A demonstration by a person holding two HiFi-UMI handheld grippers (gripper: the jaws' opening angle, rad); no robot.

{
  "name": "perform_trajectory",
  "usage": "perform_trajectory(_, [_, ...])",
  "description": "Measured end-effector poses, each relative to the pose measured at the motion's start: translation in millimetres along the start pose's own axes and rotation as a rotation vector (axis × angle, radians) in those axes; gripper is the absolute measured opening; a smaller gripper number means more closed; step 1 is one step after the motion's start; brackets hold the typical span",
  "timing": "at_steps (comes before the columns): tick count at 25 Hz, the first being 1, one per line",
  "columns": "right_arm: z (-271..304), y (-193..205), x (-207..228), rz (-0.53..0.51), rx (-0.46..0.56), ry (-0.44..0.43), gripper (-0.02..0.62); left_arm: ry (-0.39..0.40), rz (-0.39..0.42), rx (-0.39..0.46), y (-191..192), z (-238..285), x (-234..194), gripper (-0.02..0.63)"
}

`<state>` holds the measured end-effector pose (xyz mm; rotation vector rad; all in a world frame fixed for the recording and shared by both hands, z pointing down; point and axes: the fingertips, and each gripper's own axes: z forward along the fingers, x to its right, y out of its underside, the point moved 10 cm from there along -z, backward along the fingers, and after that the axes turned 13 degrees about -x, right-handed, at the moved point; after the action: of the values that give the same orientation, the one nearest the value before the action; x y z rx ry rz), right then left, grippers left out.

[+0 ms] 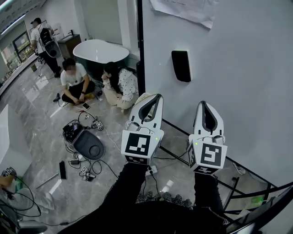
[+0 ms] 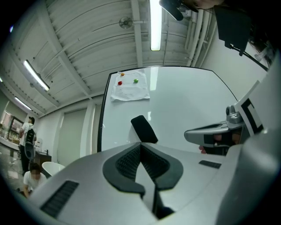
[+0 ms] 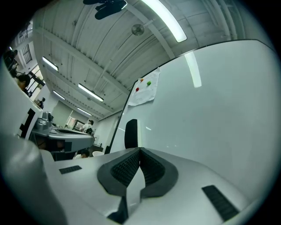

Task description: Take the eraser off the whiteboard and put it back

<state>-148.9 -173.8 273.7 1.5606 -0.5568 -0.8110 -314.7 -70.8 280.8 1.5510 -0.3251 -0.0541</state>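
Observation:
A black eraser point(image 1: 181, 66) clings to the whiteboard point(image 1: 238, 73), up and to the left of centre. It also shows in the left gripper view as the eraser point(image 2: 144, 129) just beyond the jaws, and in the right gripper view as the eraser point(image 3: 131, 134). My left gripper point(image 1: 158, 97) points at the board below and left of the eraser, jaws shut and empty. Further right, my right gripper point(image 1: 202, 104) is also shut with nothing held, short of the board.
A sheet of paper point(image 1: 185, 10) hangs at the board's top. The board's black frame point(image 1: 139, 45) and stand legs point(image 1: 238, 183) run below. Three people point(image 1: 75, 80) are off to the left on the floor among cables, by a white tub point(image 1: 100, 50).

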Motion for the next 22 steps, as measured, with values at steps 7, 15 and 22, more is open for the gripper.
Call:
perform_trajectory(7, [26, -8, -41, 0.018, -0.023, 0.142, 0.009, 0.17, 0.032, 0.013, -1, 24, -52, 0.006])
perform_trajectory(15, [35, -17, -67, -0.008, -0.041, 0.251, 0.009, 0.286, 0.006, 0.052, 6, 43, -81, 0.006])
perform_trajectory(22, [38, -23, -82, -0.002, -0.035, 0.319, 0.009, 0.35, 0.003, 0.057, 9, 47, -95, 0.006])
